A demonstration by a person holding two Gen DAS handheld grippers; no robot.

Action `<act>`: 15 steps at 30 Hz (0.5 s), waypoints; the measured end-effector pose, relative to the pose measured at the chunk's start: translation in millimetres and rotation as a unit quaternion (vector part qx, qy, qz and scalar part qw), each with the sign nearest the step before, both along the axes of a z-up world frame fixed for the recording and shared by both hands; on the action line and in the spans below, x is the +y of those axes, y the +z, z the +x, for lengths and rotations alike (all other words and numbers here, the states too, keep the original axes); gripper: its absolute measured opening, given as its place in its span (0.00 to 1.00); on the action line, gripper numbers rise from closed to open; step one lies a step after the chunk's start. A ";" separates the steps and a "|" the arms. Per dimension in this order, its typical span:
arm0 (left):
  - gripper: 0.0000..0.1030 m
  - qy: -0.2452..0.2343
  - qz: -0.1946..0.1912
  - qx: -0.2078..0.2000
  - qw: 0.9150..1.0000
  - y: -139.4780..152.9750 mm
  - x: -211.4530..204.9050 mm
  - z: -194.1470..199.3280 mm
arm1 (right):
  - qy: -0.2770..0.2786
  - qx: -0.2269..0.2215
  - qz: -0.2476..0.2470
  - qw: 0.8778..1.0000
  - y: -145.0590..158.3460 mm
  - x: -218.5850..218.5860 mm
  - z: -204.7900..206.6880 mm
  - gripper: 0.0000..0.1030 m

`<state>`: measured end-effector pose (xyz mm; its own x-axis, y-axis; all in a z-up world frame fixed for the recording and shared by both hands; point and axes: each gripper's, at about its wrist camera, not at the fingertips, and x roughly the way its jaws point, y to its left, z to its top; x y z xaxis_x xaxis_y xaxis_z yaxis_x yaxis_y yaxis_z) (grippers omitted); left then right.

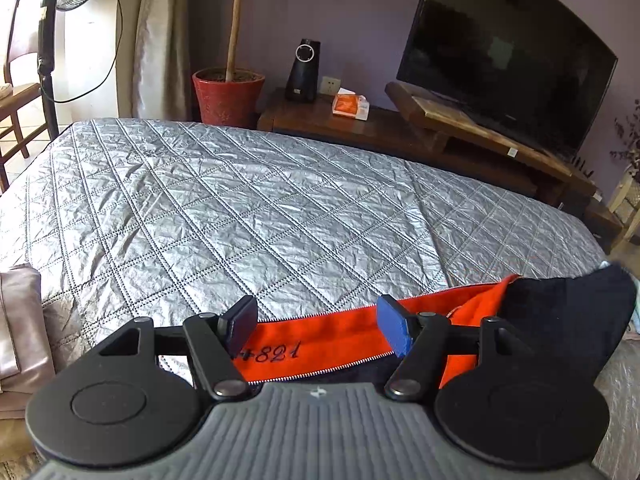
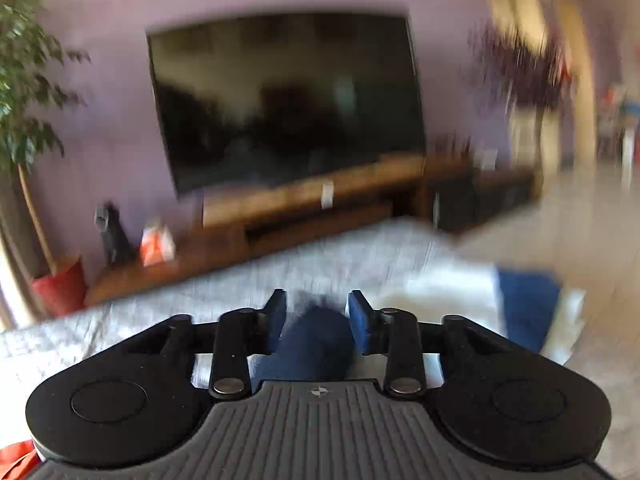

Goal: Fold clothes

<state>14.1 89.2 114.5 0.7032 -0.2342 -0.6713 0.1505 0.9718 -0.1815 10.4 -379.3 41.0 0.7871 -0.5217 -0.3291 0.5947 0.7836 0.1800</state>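
Left gripper (image 1: 318,326) spread wide over the orange-lined jacket (image 1: 352,340); right gripper (image 2: 317,322) narrower, straddling dark blue cloth (image 2: 316,344), contact unclear. Beyond, quilted bed (image 1: 224,208), television (image 1: 508,60).

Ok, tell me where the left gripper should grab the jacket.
Take the zipper edge of the jacket, where the orange lining lies flat between the open left gripper fingers. Probably come straight down from above: the strip runs crosswise, so the fingers would need turning to pinch that thin edge.
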 end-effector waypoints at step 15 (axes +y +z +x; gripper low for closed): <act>0.63 0.005 0.000 -0.017 1.000 13.8 11.5 -2.5 | 0.550 0.202 -0.135 0.799 -36.3 256.5 13.6 0.71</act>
